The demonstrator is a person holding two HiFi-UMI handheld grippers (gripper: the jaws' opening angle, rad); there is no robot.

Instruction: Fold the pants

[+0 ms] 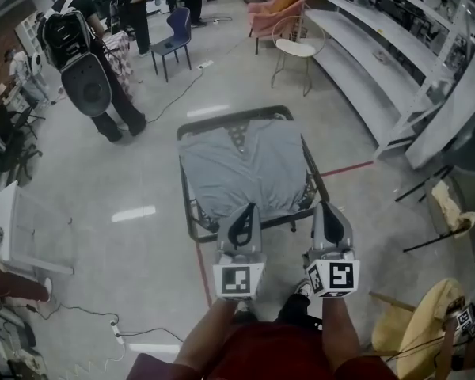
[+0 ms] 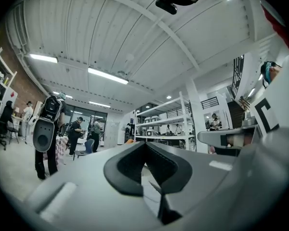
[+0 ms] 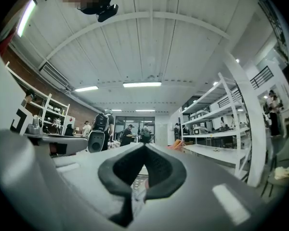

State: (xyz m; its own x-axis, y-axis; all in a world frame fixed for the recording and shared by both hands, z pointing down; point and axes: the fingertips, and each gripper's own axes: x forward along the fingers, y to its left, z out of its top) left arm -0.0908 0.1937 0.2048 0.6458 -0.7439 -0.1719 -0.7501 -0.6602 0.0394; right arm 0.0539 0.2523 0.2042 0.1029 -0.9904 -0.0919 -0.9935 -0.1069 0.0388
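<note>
The left gripper [image 1: 243,210] has its jaws pressed together with nothing seen between them, and so does the right gripper [image 1: 325,209]. Both tips sit at the lower edge of the gray pants [image 1: 241,163], just below the frame's centre; whether they touch the cloth cannot be told. The pants lie spread flat on a dark-framed table [image 1: 189,212]. A red floor line [image 1: 203,266] runs below it. A person with a backpack [image 1: 85,62] stands at upper left, and white shelving [image 1: 380,58] is at upper right.

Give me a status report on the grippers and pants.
Both shut, empty: left gripper and right gripper, by the near hem. Grey pants spread flat on the table, unfolded. Nothing lying on them.
</note>
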